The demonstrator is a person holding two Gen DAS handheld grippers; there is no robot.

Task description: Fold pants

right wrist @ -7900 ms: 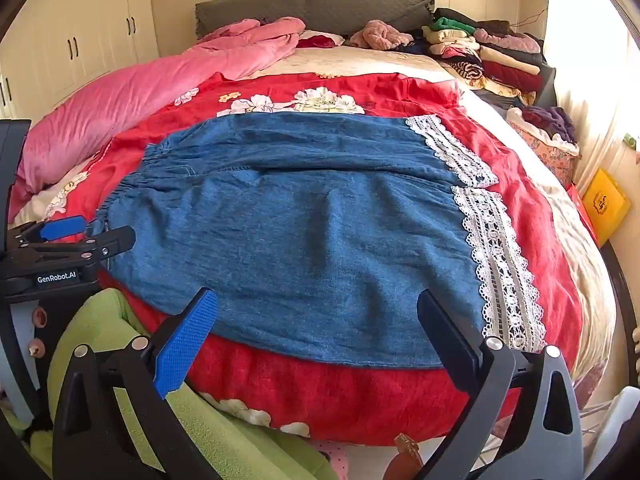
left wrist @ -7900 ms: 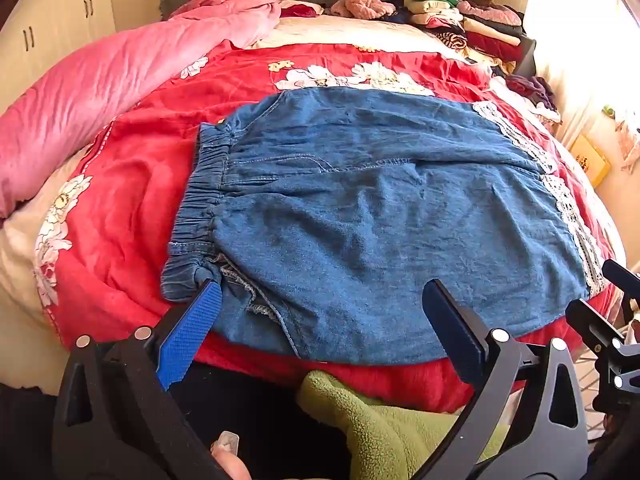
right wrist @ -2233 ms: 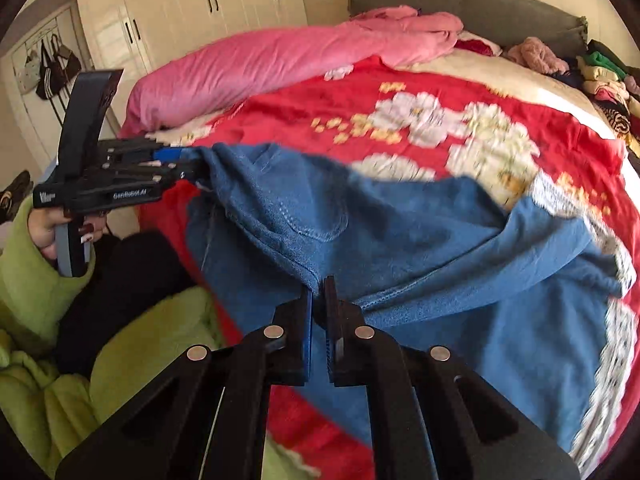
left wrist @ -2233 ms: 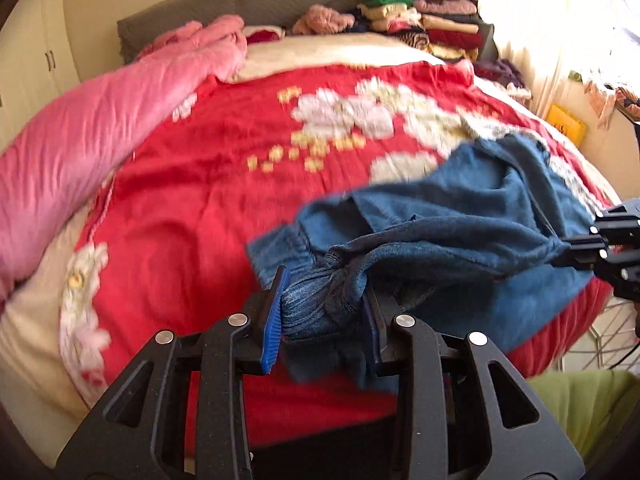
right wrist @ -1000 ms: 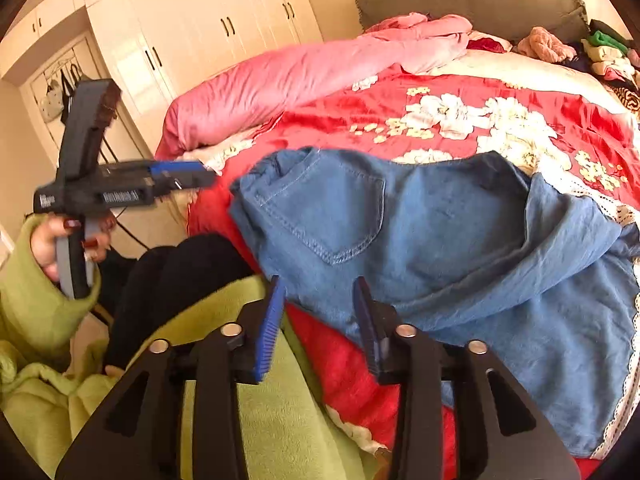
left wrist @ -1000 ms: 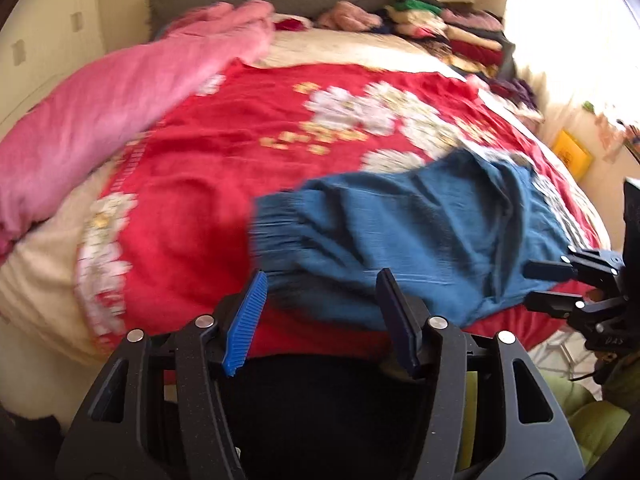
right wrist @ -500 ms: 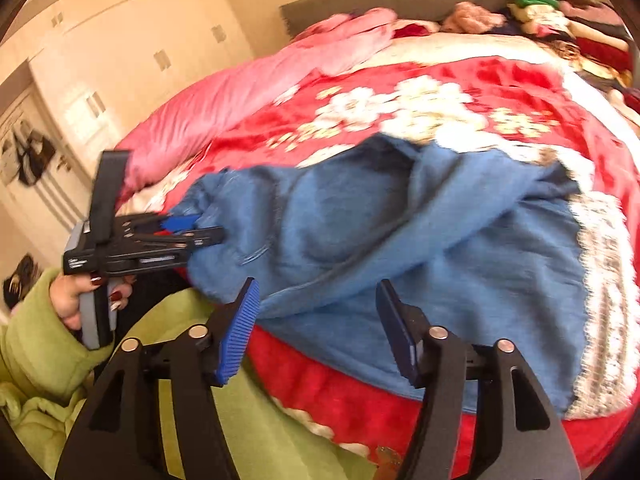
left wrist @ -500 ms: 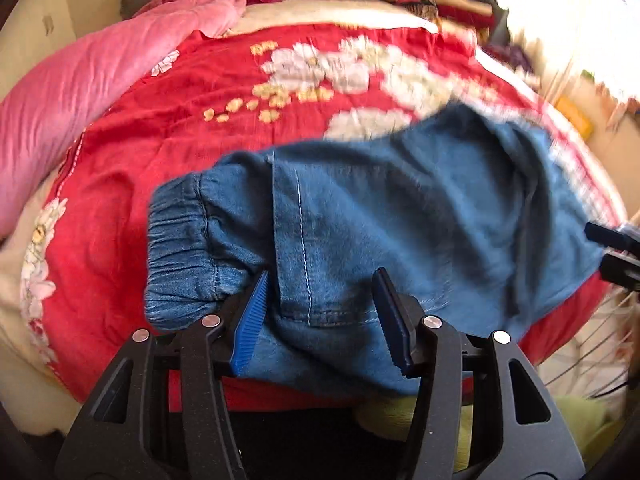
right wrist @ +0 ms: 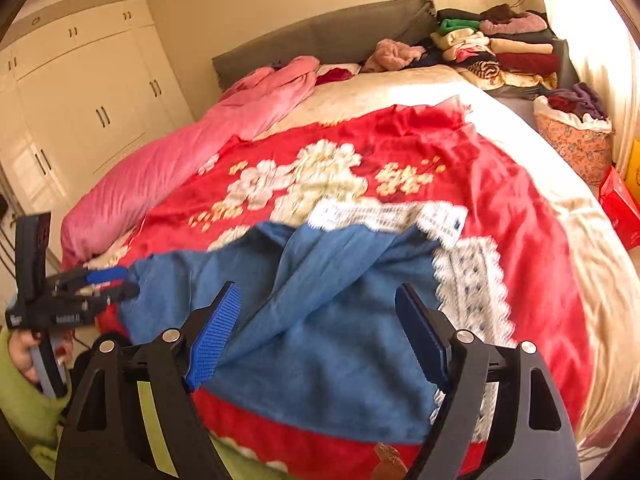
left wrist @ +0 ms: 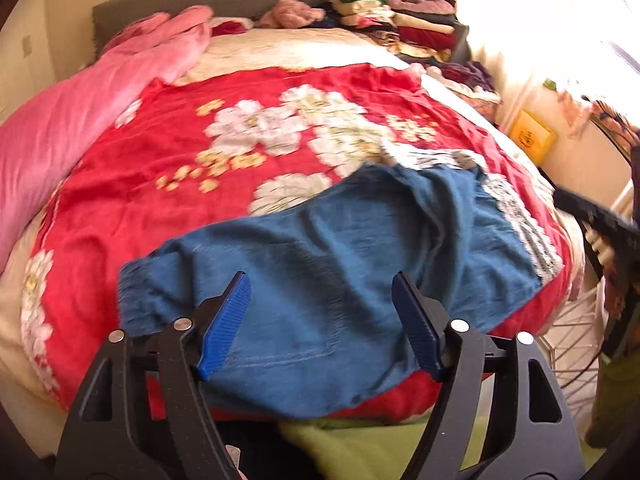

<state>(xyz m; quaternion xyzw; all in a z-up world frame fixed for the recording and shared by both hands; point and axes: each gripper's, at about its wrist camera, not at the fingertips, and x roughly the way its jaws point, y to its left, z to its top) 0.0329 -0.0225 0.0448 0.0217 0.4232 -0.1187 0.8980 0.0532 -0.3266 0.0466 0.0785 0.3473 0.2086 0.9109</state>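
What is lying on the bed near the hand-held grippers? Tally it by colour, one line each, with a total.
Blue: 1, the denim pants with white lace hems
Red: 1, the floral blanket
Pink: 1, the rolled quilt
Total: 3. The stacked clothes by the headboard are too jumbled to count.

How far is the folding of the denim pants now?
Done: the denim pants lie folded once on the red blanket, still rumpled. In hand: nothing; the left tool and right tool have just been opening and are empty. Left: smoothing, then probably bringing the lace hem toward the waistband.
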